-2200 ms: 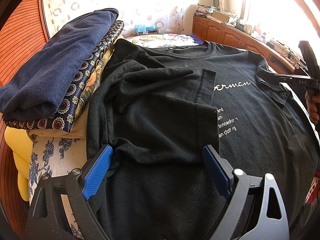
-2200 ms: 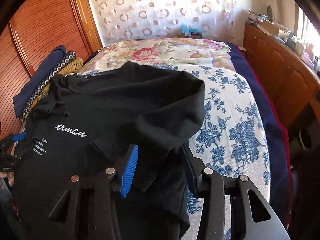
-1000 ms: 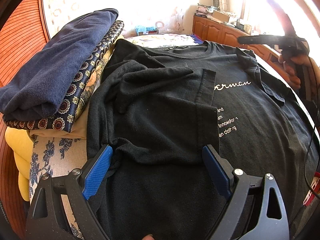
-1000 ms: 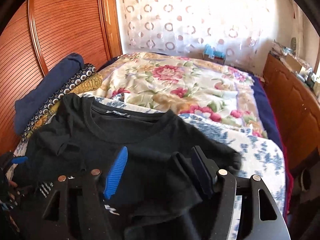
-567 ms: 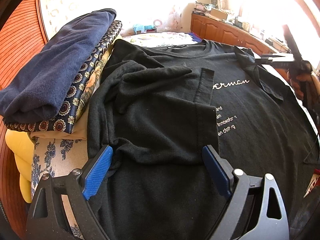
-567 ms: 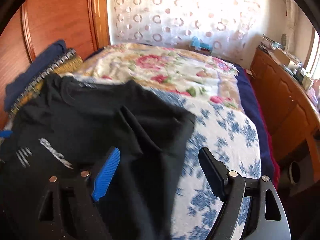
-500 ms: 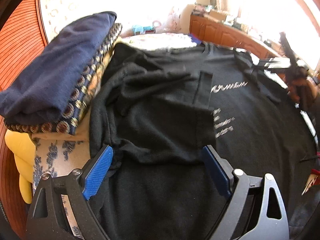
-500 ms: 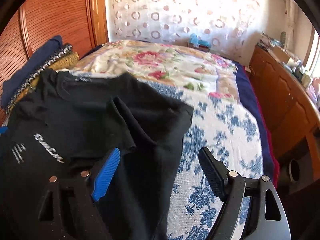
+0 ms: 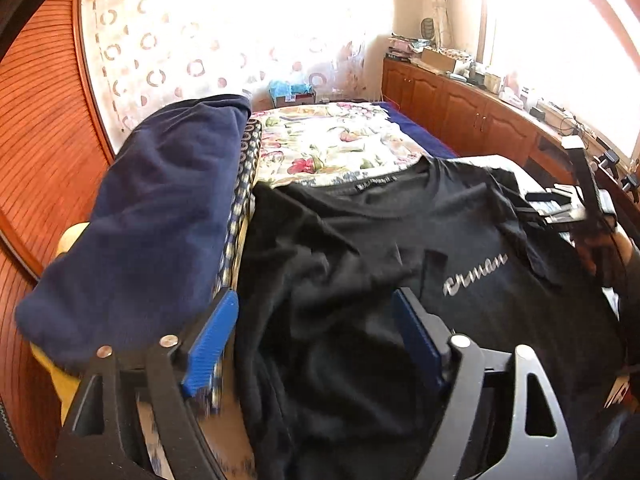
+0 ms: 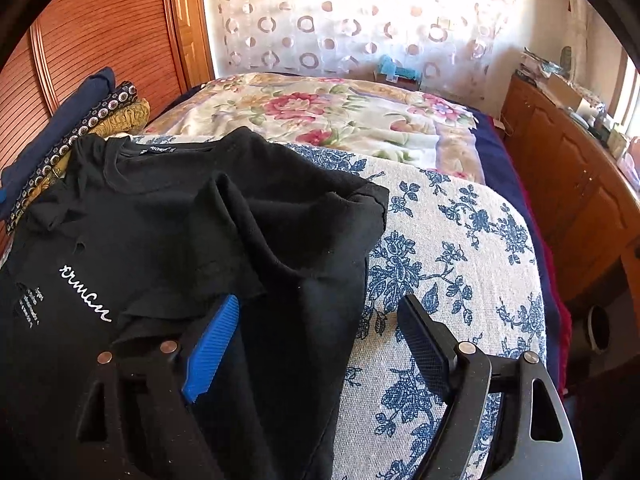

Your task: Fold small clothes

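Note:
A black T-shirt (image 9: 360, 280) with white lettering lies spread on the bed, both sleeves folded inward; it also shows in the right wrist view (image 10: 200, 232). My left gripper (image 9: 316, 336) is open and empty, low over the shirt's left folded side. My right gripper (image 10: 320, 340) is open and empty over the shirt's right edge, beside the folded right sleeve (image 10: 304, 216). The right gripper also shows in the left wrist view (image 9: 576, 208), at the far right.
A stack of folded clothes topped by a navy garment (image 9: 152, 224) lies left of the shirt, against a wooden wardrobe (image 10: 100, 32). The blue floral sheet (image 10: 460, 248) lies bare right of the shirt. Wooden cabinets (image 9: 460, 112) run along the right.
My right gripper let go of the right sleeve after folding it inward and drew back, open. My left gripper moved forward and up along the shirt's left side.

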A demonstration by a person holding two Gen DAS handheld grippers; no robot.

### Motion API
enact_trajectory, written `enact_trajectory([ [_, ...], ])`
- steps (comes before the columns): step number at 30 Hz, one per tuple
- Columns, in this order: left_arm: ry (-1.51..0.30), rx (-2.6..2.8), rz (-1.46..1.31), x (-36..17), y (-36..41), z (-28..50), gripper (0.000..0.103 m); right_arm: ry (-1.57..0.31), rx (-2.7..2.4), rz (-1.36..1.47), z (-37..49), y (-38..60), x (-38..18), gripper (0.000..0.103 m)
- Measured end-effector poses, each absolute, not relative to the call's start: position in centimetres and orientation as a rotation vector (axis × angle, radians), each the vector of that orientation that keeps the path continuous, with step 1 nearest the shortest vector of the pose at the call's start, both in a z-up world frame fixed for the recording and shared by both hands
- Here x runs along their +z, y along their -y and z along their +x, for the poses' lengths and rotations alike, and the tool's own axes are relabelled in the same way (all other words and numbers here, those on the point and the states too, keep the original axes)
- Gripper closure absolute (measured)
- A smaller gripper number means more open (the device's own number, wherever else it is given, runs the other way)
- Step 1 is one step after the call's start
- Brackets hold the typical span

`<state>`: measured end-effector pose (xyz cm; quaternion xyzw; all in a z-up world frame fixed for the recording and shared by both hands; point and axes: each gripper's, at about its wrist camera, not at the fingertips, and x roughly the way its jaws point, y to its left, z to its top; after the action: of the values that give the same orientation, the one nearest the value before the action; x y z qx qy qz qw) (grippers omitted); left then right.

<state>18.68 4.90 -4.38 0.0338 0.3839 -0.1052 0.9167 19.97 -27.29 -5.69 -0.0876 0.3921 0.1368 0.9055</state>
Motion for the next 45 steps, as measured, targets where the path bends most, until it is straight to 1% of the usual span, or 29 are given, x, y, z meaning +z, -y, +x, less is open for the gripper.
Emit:
enact_trajectory([
  [2,-0.808,-0.224,0.070,-4.6,-4.7,20.3,0.032,-0.810,0.285,-0.174,19.9,27.4,-5.8,0.020],
  [4,-0.824,-0.227,0.083,-5.0,-4.4,21.7,0.042,-0.809,0.282,-0.179,19.8,27.2,-5.8,0.020],
  [5,-0.836,-0.233,0.089,-5.2,-4.2,22.5,0.044,-0.809,0.281,-0.178,19.7,27.2,-5.8,0.020],
  [7,-0.862,-0.242,0.102,-5.7,-3.7,23.6,0.055,-0.809,0.281,-0.179,19.7,27.1,-5.8,0.020],
  [8,-0.876,-0.242,0.119,-6.1,-3.3,24.2,0.057,-0.809,0.281,-0.179,19.7,27.2,-5.8,0.020],
  [15,-0.966,-0.186,0.233,-8.3,-2.4,26.0,0.058,-0.808,0.280,-0.183,19.6,27.1,-5.7,0.020],
  [19,-0.985,-0.170,0.275,-8.9,-1.8,26.0,0.053,-0.807,0.280,-0.185,19.6,27.0,-5.7,0.020],
  [23,-0.990,-0.174,0.297,-9.3,-1.5,26.2,0.054,-0.808,0.280,-0.184,19.6,27.1,-5.7,0.020],
  [24,-0.993,-0.181,0.293,-9.2,-1.6,26.2,0.057,-0.808,0.281,-0.184,19.6,27.0,-5.7,0.020],
  [25,-0.997,-0.190,0.286,-9.2,-1.6,26.2,0.065,-0.808,0.280,-0.183,19.6,27.0,-5.7,0.020],
  [26,-0.998,-0.193,0.283,-9.2,-1.6,26.2,0.070,-0.808,0.281,-0.183,19.5,27.0,-5.7,0.020],
  [28,-0.996,-0.188,0.287,-9.1,-1.7,26.1,0.089,-0.808,0.280,-0.184,19.5,27.0,-5.7,0.020],
  [30,-0.968,-0.174,0.271,-8.5,-2.2,25.8,0.095,-0.808,0.281,-0.184,19.5,27.0,-5.7,0.020],
  [36,-0.798,-0.068,0.170,-3.9,-5.4,24.2,0.097,-0.808,0.280,-0.184,19.6,27.0,-5.7,0.020],
  [41,-0.792,-0.061,0.139,-3.6,-7.4,23.8,0.097,-0.809,0.282,-0.173,19.6,27.2,-5.7,0.020],
  [45,-0.788,-0.074,0.128,-4.0,-7.2,24.1,0.097,-0.798,0.285,-0.134,19.3,27.9,-5.3,0.020],
])
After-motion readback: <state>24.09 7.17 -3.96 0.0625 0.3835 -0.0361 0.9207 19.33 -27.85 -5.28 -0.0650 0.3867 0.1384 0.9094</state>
